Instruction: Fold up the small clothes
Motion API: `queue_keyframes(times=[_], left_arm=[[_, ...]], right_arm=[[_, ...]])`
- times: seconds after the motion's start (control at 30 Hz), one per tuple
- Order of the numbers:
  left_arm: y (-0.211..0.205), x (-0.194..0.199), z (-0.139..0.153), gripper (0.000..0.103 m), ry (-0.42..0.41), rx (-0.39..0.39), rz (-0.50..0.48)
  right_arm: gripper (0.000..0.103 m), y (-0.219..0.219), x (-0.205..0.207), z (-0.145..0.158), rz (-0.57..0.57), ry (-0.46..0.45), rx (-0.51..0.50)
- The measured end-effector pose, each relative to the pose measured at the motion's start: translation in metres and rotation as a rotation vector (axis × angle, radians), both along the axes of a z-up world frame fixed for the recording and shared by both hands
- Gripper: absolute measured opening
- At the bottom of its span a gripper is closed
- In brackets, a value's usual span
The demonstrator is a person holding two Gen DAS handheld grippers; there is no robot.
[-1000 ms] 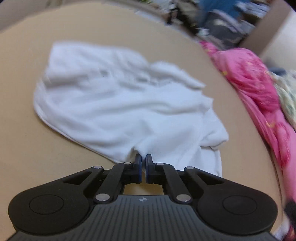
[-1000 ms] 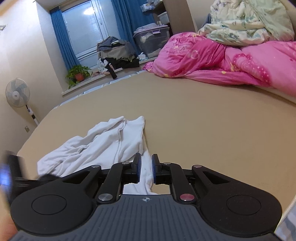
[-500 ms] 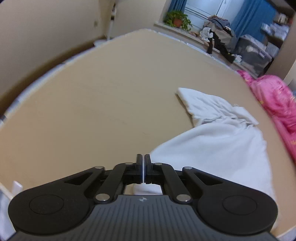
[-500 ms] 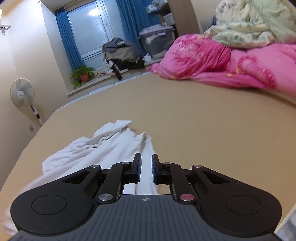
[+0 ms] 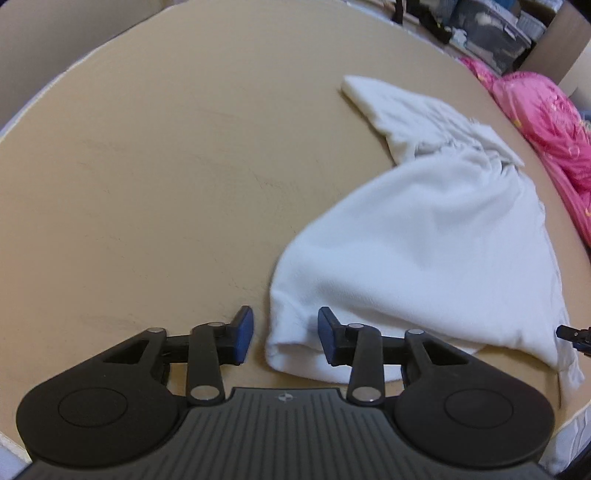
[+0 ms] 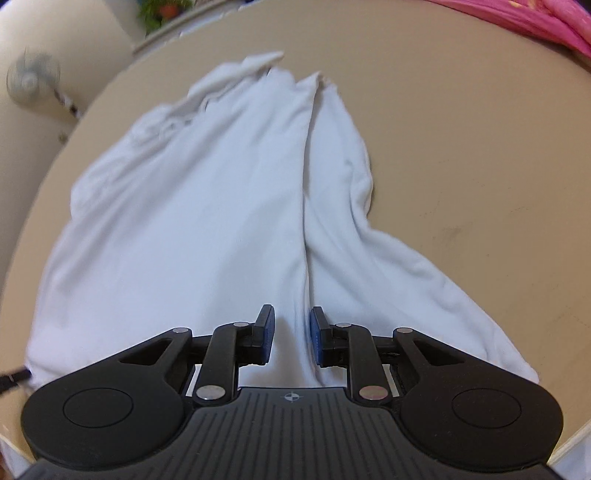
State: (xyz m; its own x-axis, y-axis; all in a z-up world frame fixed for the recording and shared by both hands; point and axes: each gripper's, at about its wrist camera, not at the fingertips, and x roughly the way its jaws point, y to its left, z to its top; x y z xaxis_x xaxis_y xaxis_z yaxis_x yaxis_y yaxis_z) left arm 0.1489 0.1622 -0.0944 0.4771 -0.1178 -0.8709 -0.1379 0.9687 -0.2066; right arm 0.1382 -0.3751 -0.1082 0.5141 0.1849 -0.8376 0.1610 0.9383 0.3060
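A white garment lies spread on the tan bed surface. My left gripper is open, its blue pads either side of the garment's near left corner, low over the bed. In the right wrist view the same white garment stretches away with a long fold line down its middle. My right gripper is open just above the garment's near edge, over that fold line. Nothing is held by either gripper.
A pink quilt lies at the right edge of the bed and also shows in the right wrist view. A storage box and dark clutter stand at the far side. A fan stands left of the bed.
Both grippers have opened and let go of the garment. The garment has been laid flat on the bed, and both grippers have tilted down over its near edge.
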Motion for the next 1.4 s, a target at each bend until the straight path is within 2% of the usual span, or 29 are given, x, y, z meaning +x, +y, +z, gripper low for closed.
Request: queue_keyframes(times=[0.03, 0.1, 0.13, 0.17, 0.23, 0.3, 0.43, 0.53, 0.57, 0.6, 0.63, 0.67, 0.73, 0.77, 0.83, 0.9, 0.93, 1.0, 1.03, 1.1, 1.17, 1.23, 1.27, 1.3, 1.33, 1.4], left_arm=[[-0.004, 0.002, -0.002, 0.010, -0.003, 0.016, -0.016], [-0.007, -0.004, 0.000, 0.007, -0.022, 0.052, -0.044], [-0.009, -0.008, 0.003, 0.007, -0.036, 0.072, -0.054], [-0.010, -0.011, 0.006, 0.006, -0.051, 0.086, -0.058], [-0.007, -0.026, 0.021, 0.006, -0.110, 0.089, -0.050], [0.001, -0.048, 0.042, 0.006, -0.195, 0.049, -0.041], [0.022, -0.111, 0.082, 0.006, -0.309, -0.028, -0.033], [0.030, -0.168, 0.100, 0.006, -0.366, -0.015, -0.080], [0.032, -0.184, 0.101, 0.006, -0.364, -0.010, -0.109], [0.031, -0.194, 0.099, 0.006, -0.346, -0.010, -0.144], [0.029, -0.200, 0.094, 0.007, -0.314, -0.018, -0.190], [0.025, -0.205, 0.087, 0.007, -0.272, -0.018, -0.253], [0.016, -0.205, 0.073, 0.012, -0.195, 0.043, -0.329], [0.013, -0.203, 0.068, 0.019, -0.170, 0.064, -0.330], [0.012, -0.195, 0.066, 0.028, -0.157, 0.058, -0.307], [0.005, -0.179, 0.063, 0.035, -0.134, 0.034, -0.286], [-0.001, -0.170, 0.059, 0.037, -0.115, 0.038, -0.284], [-0.018, -0.151, 0.046, 0.039, -0.045, 0.084, -0.286], [-0.024, -0.142, 0.039, 0.039, -0.007, 0.111, -0.292], [-0.034, -0.135, 0.024, 0.039, 0.061, 0.151, -0.317], [-0.040, -0.133, 0.013, 0.039, 0.096, 0.164, -0.346], [-0.048, -0.139, 0.006, 0.037, 0.111, 0.194, -0.377], [-0.052, -0.142, 0.004, 0.037, 0.102, 0.223, -0.388], [-0.055, -0.147, 0.004, 0.024, 0.088, 0.245, -0.402], [-0.056, -0.151, 0.005, 0.004, 0.082, 0.246, -0.417], [-0.056, -0.161, 0.008, 0.004, 0.061, 0.253, -0.418]], right_arm=[[0.022, 0.004, -0.002, -0.003, 0.021, 0.005, -0.013], [0.021, 0.008, -0.004, -0.003, 0.052, 0.007, -0.043], [0.010, 0.012, -0.007, -0.002, 0.068, -0.004, -0.062], [0.003, 0.012, -0.009, 0.000, 0.087, -0.014, -0.058], [0.003, 0.011, -0.016, 0.011, 0.097, -0.089, -0.013], [0.003, 0.001, -0.034, 0.034, 0.072, -0.217, 0.058], [0.003, -0.033, -0.079, 0.071, 0.008, -0.381, 0.239], [0.003, -0.067, -0.123, 0.093, 0.008, -0.499, 0.413], [0.003, -0.080, -0.132, 0.095, 0.005, -0.497, 0.474], [0.003, -0.090, -0.140, 0.090, 0.017, -0.451, 0.503], [0.003, -0.093, -0.141, 0.082, 0.039, -0.375, 0.479], [0.003, -0.091, -0.143, 0.070, 0.057, -0.274, 0.402], [0.003, -0.083, -0.143, 0.041, 0.080, -0.057, 0.197], [0.003, -0.080, -0.142, 0.032, 0.089, -0.009, 0.130], [0.008, -0.076, -0.143, 0.024, 0.104, 0.004, 0.059], [0.008, -0.078, -0.142, 0.024, 0.094, -0.012, 0.056], [0.019, -0.078, -0.139, 0.024, 0.094, -0.010, 0.063], [0.032, -0.073, -0.140, 0.024, 0.108, -0.009, 0.055], [0.035, -0.070, -0.136, 0.023, 0.123, -0.005, 0.035], [0.036, -0.062, -0.131, 0.013, 0.154, 0.032, -0.018], [0.036, -0.052, -0.123, -0.002, 0.166, 0.080, -0.064], [0.037, -0.043, -0.122, -0.004, 0.192, 0.081, -0.108], [0.034, -0.040, -0.123, -0.003, 0.206, 0.071, -0.126], [0.023, -0.038, -0.124, -0.002, 0.219, 0.060, -0.131], [0.004, -0.038, -0.126, 0.000, 0.230, 0.053, -0.118], [0.003, -0.039, -0.129, 0.005, 0.241, 0.029, -0.097]])
